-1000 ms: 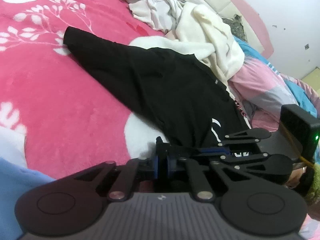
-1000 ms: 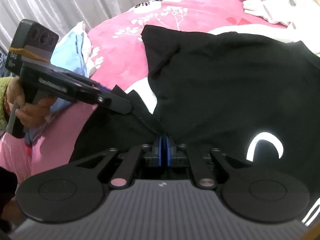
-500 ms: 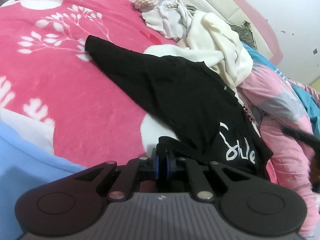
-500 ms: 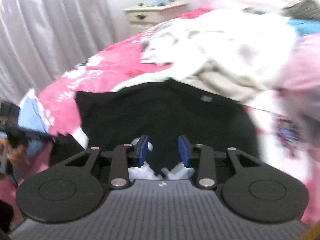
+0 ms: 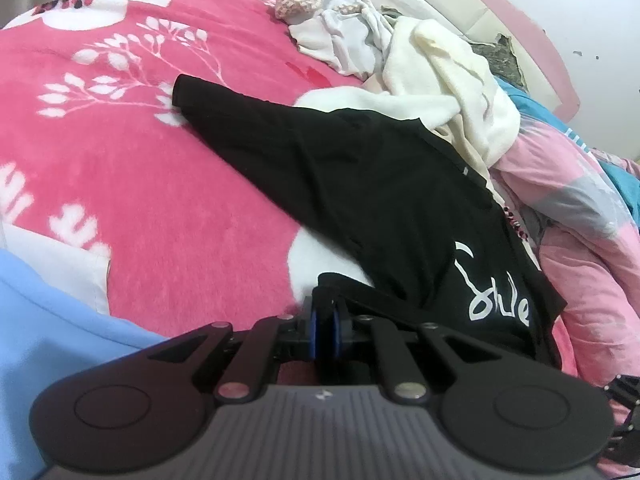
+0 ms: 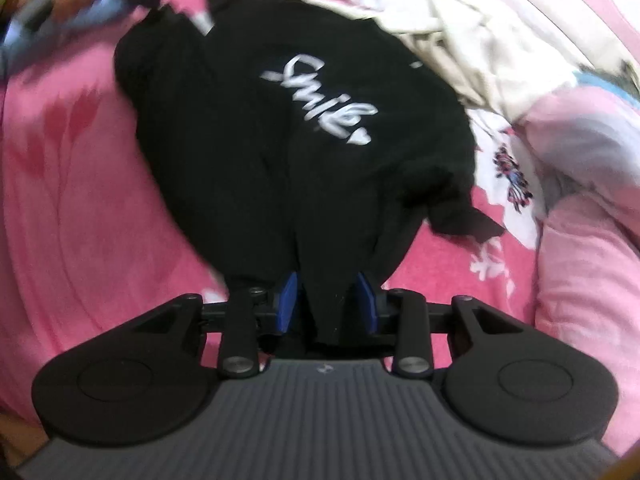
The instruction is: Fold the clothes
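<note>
From my remote seat, reading left to right: a light blue cloth (image 5: 44,320) fills the left wrist view's lower left corner, cut off by the frame so I cannot tell what garment it is. Beside it the pink floral blanket (image 5: 132,184) covers the bed, and on it lies one black T-shirt (image 5: 360,184), spread from a sleeve at the far left to white lettering near the right hem. My left gripper (image 5: 325,322) is clenched on a black fold of that shirt's near edge, its blue pads pressed together on the cloth. Past the shirt I count one cream garment (image 5: 452,92), one white garment (image 5: 344,44) with a patterned piece at its top, and pink-and-grey clothing (image 5: 568,184) running out of frame at right; teal fabric behind it is too cut off to identify. The right wrist view is blurred by motion, and its top left corner is an unreadable smear. There the same shirt shows the word "Smile" (image 6: 320,100), and my right gripper (image 6: 327,300) has just been opening: its blue pads (image 6: 289,300) stand apart with a hanging fold of black cloth between them, and the blur keeps me from telling whether either pad touches it.
</note>
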### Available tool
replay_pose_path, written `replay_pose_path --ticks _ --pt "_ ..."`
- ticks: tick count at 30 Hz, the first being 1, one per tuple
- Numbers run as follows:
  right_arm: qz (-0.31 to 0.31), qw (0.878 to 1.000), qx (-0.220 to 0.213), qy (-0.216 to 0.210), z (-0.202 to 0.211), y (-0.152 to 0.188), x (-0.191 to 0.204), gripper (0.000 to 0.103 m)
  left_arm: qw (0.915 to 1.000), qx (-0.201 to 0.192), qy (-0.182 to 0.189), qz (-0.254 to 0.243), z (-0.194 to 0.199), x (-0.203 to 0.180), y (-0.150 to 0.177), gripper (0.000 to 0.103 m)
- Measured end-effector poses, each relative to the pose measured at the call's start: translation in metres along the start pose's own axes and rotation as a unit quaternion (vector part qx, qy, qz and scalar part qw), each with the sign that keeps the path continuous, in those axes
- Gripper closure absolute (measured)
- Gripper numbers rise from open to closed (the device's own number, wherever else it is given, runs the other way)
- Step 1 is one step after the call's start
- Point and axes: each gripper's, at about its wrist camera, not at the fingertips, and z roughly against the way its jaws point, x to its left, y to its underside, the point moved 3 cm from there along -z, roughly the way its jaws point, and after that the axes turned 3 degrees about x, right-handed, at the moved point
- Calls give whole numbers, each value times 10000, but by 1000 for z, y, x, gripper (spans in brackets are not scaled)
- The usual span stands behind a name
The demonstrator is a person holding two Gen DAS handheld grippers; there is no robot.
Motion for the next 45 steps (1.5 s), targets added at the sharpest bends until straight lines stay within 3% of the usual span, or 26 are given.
replay_pose_path --ticks 2,3,4,6,8,11,15,17,18,20,23,25,26,28,29,35,38,39,40,41,45 --pt "272 9995 151 59 -10 4 4 73 10000 -12 -35 -4 0 -1 0 94" --pt "242 9995 208 26 -13 5 2 78 10000 -17 -46 -15 0 -1 0 94" --pt "186 9995 257 -15 -15 6 -1 92 10000 -24 -59 -38 1 -2 1 94" --pt "-500 9982 149 -282 -10 3 -20 94 9999 -41 -75 -97 2 -3 1 94" --pt "-1489 9876 -89 -496 -5 5 -50 96 9999 -51 -66 -136 3 -4 0 94" --pt "-2983 9510 -336 -745 -10 13 -101 96 9999 -21 -59 -125 0 -3 0 94" --pt "-4684 8768 -242 -1057 -37 36 -152 89 9999 5 -80 -142 -3 -3 1 94" --pt "-5139 8507 -410 -1024 -35 45 -163 88 9999 9 -66 -159 -3 -3 1 94" --pt "-5268 8423 -506 -1025 -32 50 -165 88 9998 14 -57 -169 -3 -3 1 94" --pt "-5338 8371 -640 -1006 -27 56 -169 85 9999 29 -12 -168 -3 -1 1 93" --pt "-5036 8530 -701 -1173 -25 58 -161 65 9998 71 120 -151 -3 1 -1 89" --pt "-4694 8701 -643 -1355 -32 56 -159 44 9997 93 181 -163 -2 4 -2 85" --pt "-4466 8836 -542 -1299 -34 54 -155 43 9996 88 174 -185 0 5 -3 83" --pt "-4008 9079 -344 -1183 -39 50 -147 43 9997 65 122 -211 4 8 -5 82" --pt "-3876 9144 -312 -1123 -38 49 -144 43 9997 33 127 -222 7 9 -6 81" --pt "-3298 9343 -292 -1325 -54 38 -140 43 9967 259 342 -689 7 5 -6 70" --pt "-3250 9335 -177 -1504 -66 34 -144 45 9949 255 443 -866 5 4 -6 64" --pt "-3251 9323 -185 -1572 -67 32 -145 51 9948 245 478 -871 5 5 -6 64" --pt "-3252 9312 -193 -1639 -67 31 -146 67 9946 234 514 -874 4 6 -7 63" --pt "-3246 9303 -195 -1699 -67 30 -146 72 9944 223 531 -885 3 6 -9 63" --pt "-3257 9276 -162 -1824 -71 30 -146 71 9933 193 620 -956 -6 6 -14 63"
